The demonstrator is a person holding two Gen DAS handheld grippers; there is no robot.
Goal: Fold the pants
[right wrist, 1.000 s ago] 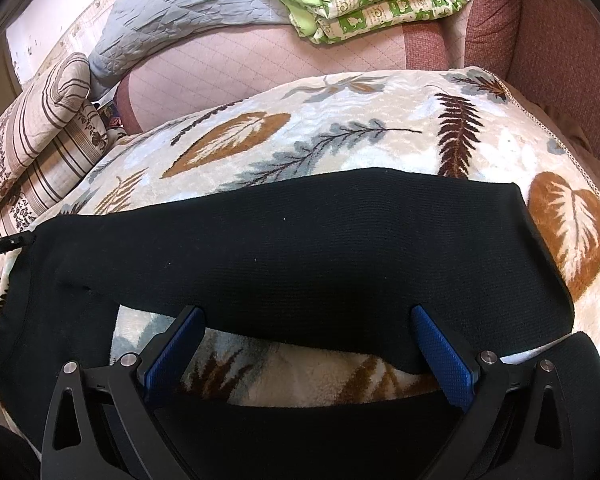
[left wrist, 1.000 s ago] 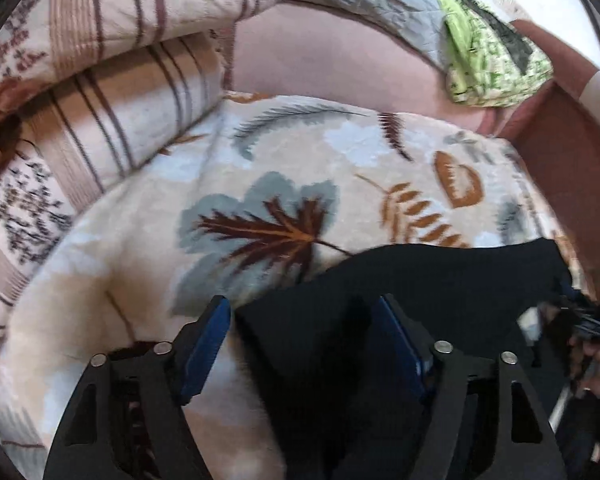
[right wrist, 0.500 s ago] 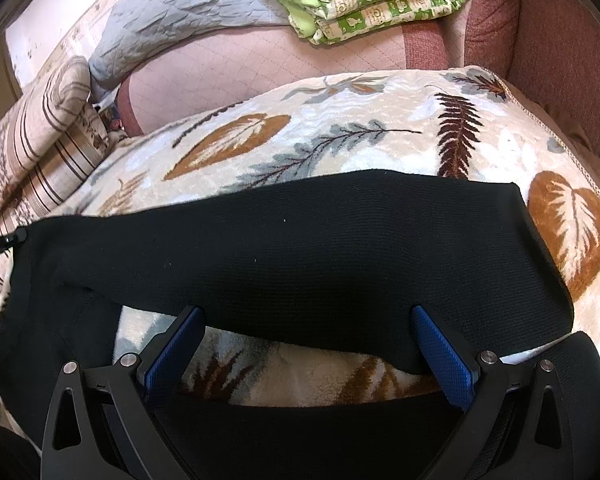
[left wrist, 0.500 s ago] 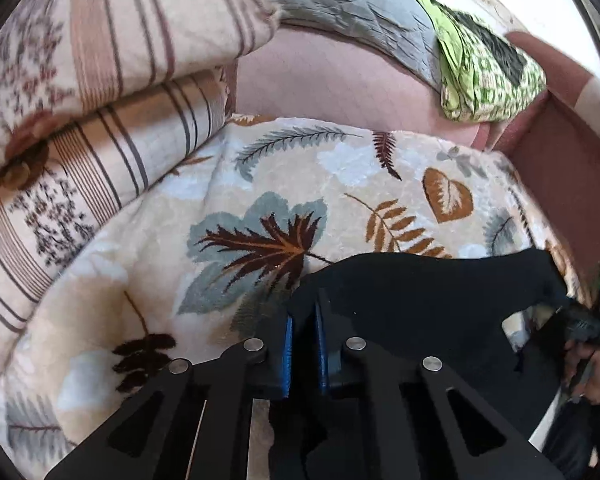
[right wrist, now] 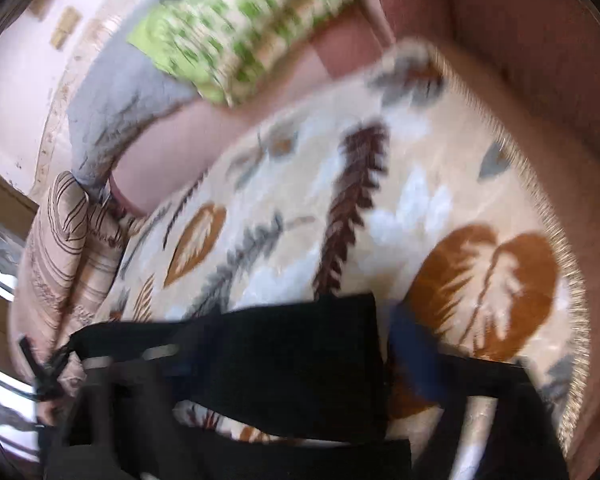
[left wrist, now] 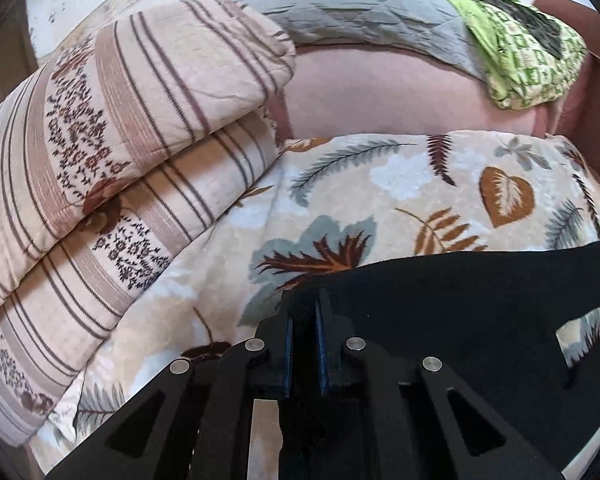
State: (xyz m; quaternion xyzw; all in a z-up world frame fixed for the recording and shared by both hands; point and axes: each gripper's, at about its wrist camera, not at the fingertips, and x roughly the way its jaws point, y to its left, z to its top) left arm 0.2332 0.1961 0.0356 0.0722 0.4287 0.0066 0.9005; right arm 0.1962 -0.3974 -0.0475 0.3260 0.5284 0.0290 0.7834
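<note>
Black pants (left wrist: 480, 312) lie across a leaf-patterned blanket (left wrist: 400, 184) on a sofa. In the left wrist view my left gripper (left wrist: 302, 320) is shut on the pants' left edge, and the cloth is drawn taut to the right. The right wrist view is blurred by motion. There my right gripper (right wrist: 290, 340) straddles a band of the pants (right wrist: 300, 368). Its jaws are closing. The blue pad (right wrist: 412, 344) stands just beside the cloth's right edge, and no press on the cloth shows.
Striped folded bedding (left wrist: 120, 180) is stacked at the left end of the sofa. A grey quilt (left wrist: 360, 8) and green patterned bedding (left wrist: 520, 52) lie on the sofa back. The reddish armrest (right wrist: 540, 60) bounds the blanket's fringed right edge.
My left gripper shut on the pants' edge and lifted it off the blanket. The right gripper swung right and rolled; its jaws narrowed around the cloth.
</note>
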